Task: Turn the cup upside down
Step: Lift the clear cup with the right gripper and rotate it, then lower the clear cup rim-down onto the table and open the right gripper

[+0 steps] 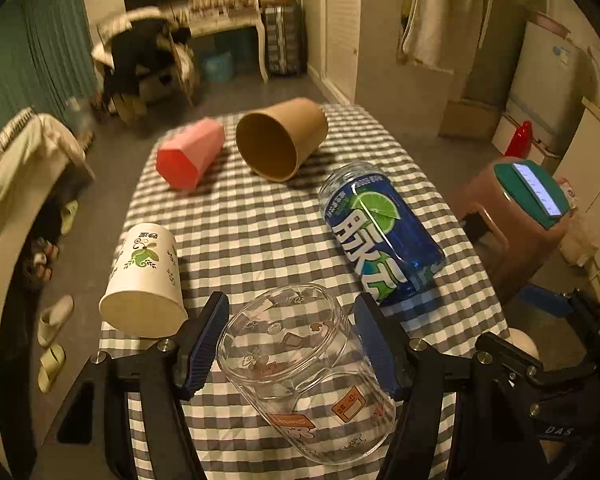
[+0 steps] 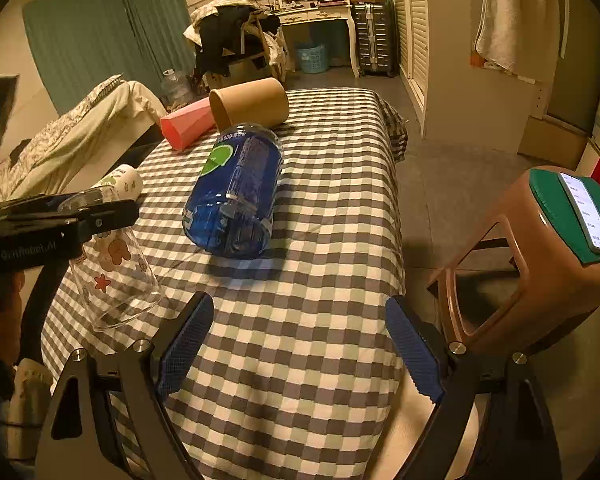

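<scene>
A clear glass cup with cartoon prints is held between the blue pads of my left gripper, tilted, its closed base away from the camera and its open rim toward it. In the right wrist view the same cup hangs from the left gripper at the table's left edge, rim down near the cloth. My right gripper is open and empty above the near part of the checked table.
On the table lie a blue can-shaped cup, a brown paper cup, a pink cup and a white floral cup. A brown stool with a phone stands right of the table. A bed lies left.
</scene>
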Demonstrator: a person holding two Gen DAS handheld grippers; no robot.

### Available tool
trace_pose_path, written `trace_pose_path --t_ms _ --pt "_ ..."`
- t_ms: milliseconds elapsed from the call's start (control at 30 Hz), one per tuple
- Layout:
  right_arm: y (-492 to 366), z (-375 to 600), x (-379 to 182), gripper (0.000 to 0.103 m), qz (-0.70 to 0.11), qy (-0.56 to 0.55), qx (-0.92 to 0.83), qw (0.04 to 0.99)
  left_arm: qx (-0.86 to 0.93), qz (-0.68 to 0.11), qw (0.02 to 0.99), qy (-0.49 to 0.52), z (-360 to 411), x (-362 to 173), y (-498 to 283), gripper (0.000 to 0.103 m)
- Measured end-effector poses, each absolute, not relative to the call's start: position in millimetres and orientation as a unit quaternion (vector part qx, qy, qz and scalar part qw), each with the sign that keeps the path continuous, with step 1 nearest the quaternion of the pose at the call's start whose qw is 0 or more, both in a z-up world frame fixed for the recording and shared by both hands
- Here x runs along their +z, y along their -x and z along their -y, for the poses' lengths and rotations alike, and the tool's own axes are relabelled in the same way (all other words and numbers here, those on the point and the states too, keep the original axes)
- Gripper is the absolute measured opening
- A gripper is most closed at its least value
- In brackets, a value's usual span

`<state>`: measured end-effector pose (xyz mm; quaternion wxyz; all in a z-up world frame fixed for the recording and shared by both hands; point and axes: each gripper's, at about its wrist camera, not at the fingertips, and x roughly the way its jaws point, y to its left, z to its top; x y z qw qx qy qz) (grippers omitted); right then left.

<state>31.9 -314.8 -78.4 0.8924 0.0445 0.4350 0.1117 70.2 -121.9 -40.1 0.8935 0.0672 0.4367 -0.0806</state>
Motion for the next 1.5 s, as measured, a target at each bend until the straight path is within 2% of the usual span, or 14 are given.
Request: trace_pose_path --t_ms 167,333,667,767,900,1200,1500 --pt "-32.5 311.5 -81.4 0.088 -0.442 -0.041 0.102 0.890 -0.064 -0.398 0.912 -0.079 126.5 -41.3 -44.3 0.067" --pt "-32.1 306.3 -79.2 0.088 -0.441 -0.035 0.103 0.891 -0.108 -0.446 0.888 -0.039 129.1 -57.7 -34.8 0.067" --pt "-28.1 305.6 -77.5 0.088 -0.439 -0.035 0.100 0.892 -0.095 -0.432 0.896 -0.050 132.3 -56.4 -29.0 0.066" --pt "-26.2 311.0 -74.7 0.088 -0.435 -0.037 0.092 0.895 -0.099 -0.419 0.901 -0.057 135.6 -50.5 -24.9 0.067" --pt "-24.3 317.8 -70.5 0.088 -0.432 -0.038 0.083 0.897 -0.100 -0.404 0.907 -0.060 137.7 -42.4 -23.5 0.083" --pt "-9.9 328.7 -47.4 0.088 -0.409 -0.032 0.051 0.911 -0.120 -0.341 0.931 -0.046 134.9 -3.1 -15.9 0.083" --pt "21.9 320.7 8.9 0.088 -0.331 -0.018 0.033 0.943 -0.098 -0.268 0.958 -0.018 102.8 43.2 16.4 0.087"
